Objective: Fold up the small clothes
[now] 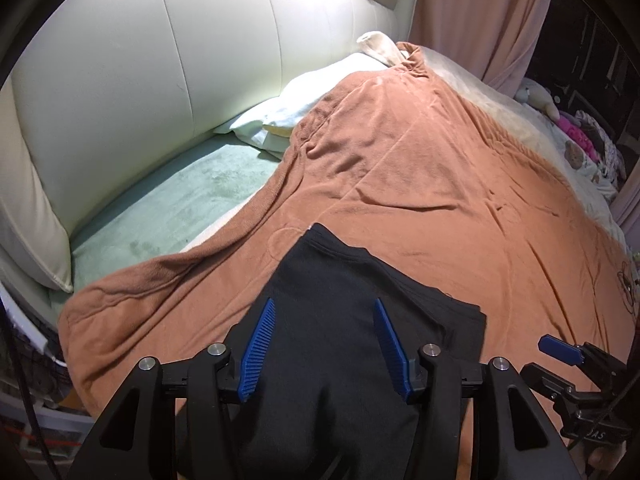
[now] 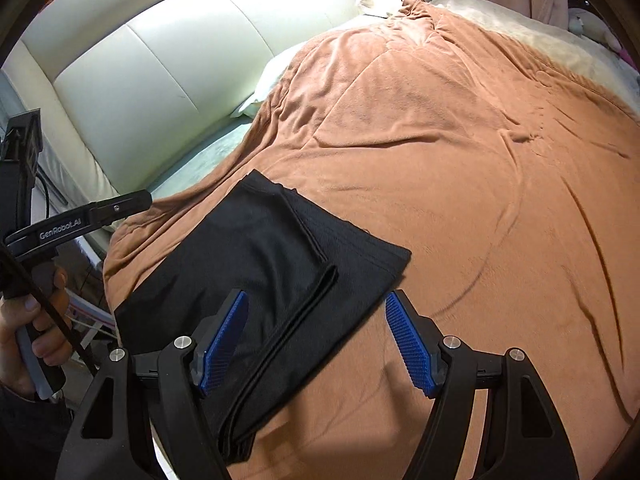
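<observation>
One black garment (image 2: 256, 264), folded, lies on the orange blanket (image 2: 460, 168) near its front-left edge. Two grippers: left gripper (image 1: 325, 344) spread, hovering over the garment, nothing between its blue pads (image 1: 258, 350). Right gripper (image 2: 316, 344) also spread, above the garment's folded edge, pinching nothing. One white pillow (image 1: 304, 100) by one cream headboard (image 1: 160, 64). Several plush toys (image 1: 560, 120) far right, count unclear.

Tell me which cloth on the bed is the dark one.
The folded black garment, lying nearest both grippers on the orange-brown blanket; the green sheet and white pillow are pale.
</observation>
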